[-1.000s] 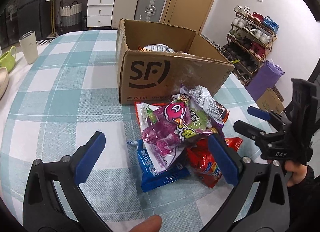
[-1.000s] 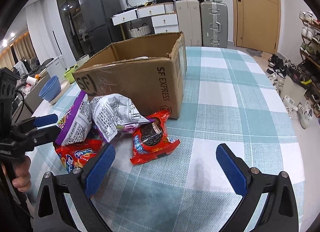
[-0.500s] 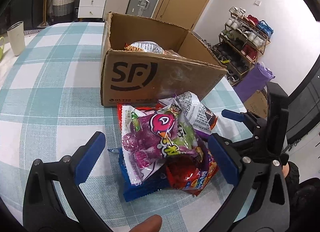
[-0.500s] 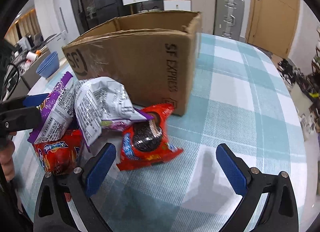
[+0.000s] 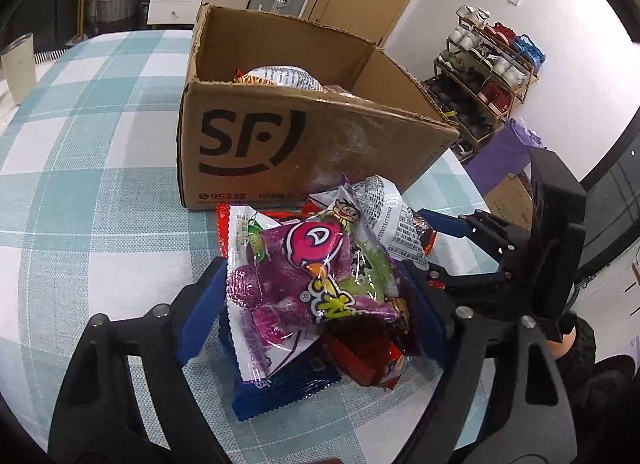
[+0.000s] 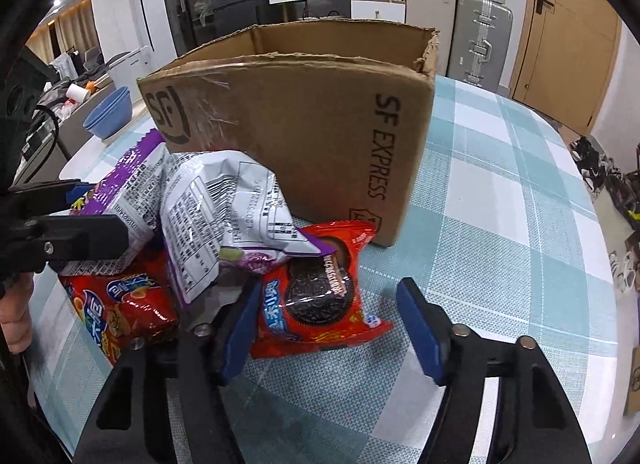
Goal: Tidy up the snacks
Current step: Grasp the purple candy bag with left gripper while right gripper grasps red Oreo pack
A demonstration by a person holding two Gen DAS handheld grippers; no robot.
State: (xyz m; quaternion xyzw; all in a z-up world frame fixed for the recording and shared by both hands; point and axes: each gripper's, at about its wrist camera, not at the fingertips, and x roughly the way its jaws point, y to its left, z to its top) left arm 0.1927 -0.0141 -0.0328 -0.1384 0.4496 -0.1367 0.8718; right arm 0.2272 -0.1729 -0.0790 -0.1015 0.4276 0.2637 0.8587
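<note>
A pile of snack packets lies on the checked tablecloth in front of an open SF cardboard box (image 5: 280,144). In the left wrist view my left gripper (image 5: 312,304) has its jaws on either side of a purple candy packet (image 5: 296,280), closing on it, above a blue packet (image 5: 288,388) and a red one (image 5: 372,364). In the right wrist view my right gripper (image 6: 328,328) straddles a red cookie packet (image 6: 316,300), partly closed, with a gap on the right. A silver packet (image 6: 224,216) leans on the box (image 6: 320,136). Snacks (image 5: 280,78) lie inside the box.
A cream cup (image 5: 18,62) stands at the table's far left. A blue bowl (image 6: 108,110) sits on a counter beyond the table. Suitcases, drawers and a shoe rack (image 5: 488,64) stand behind the table (image 5: 100,168).
Both grippers moved forward into the pile and their jaws narrowed: the left around the purple packet, the right around the red cookie packet.
</note>
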